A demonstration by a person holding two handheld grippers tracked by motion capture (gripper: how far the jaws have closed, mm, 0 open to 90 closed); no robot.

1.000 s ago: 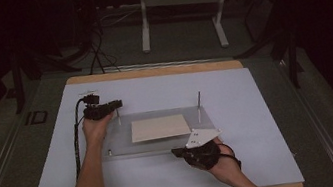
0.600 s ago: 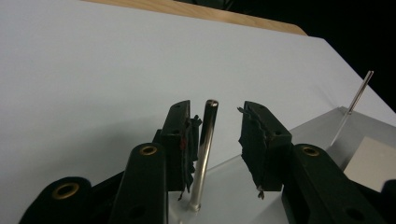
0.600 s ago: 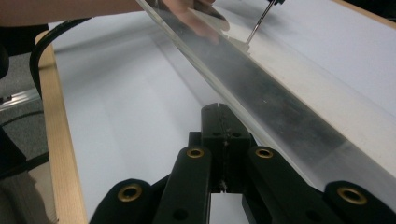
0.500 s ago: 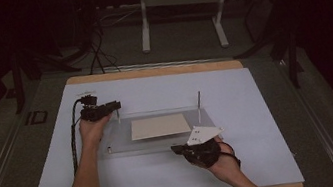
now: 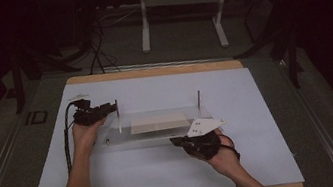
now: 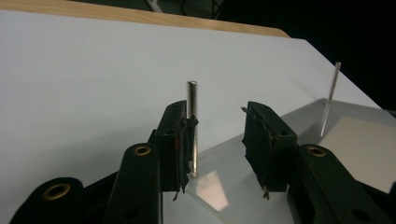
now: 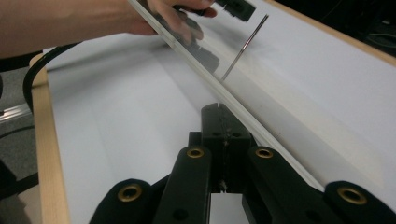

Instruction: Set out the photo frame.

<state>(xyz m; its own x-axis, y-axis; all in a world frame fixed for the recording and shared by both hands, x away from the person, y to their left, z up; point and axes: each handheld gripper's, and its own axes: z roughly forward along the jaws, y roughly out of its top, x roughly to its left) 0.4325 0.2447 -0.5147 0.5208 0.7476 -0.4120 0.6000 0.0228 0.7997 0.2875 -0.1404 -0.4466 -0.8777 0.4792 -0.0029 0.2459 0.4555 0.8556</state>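
A clear plate lies on the white sheet and carries a tan card and two upright metal pins. My left gripper is at the left pin. In the left gripper view its jaws have just been opening. The pin stands free against the inner face of the left pad, and the other pad is well clear of it. The second pin rises farther off. My right gripper is shut with nothing visible between its jaws, tips beside the plate's front edge.
The white sheet covers a wooden table whose edge shows at the back. Beyond it on the dark floor stand desk legs and cables. A black cable trails from the left gripper along the forearm.
The left gripper's jaws have spread apart around the left pin and the hand has drawn slightly left. The right hand and the plate have stayed put.
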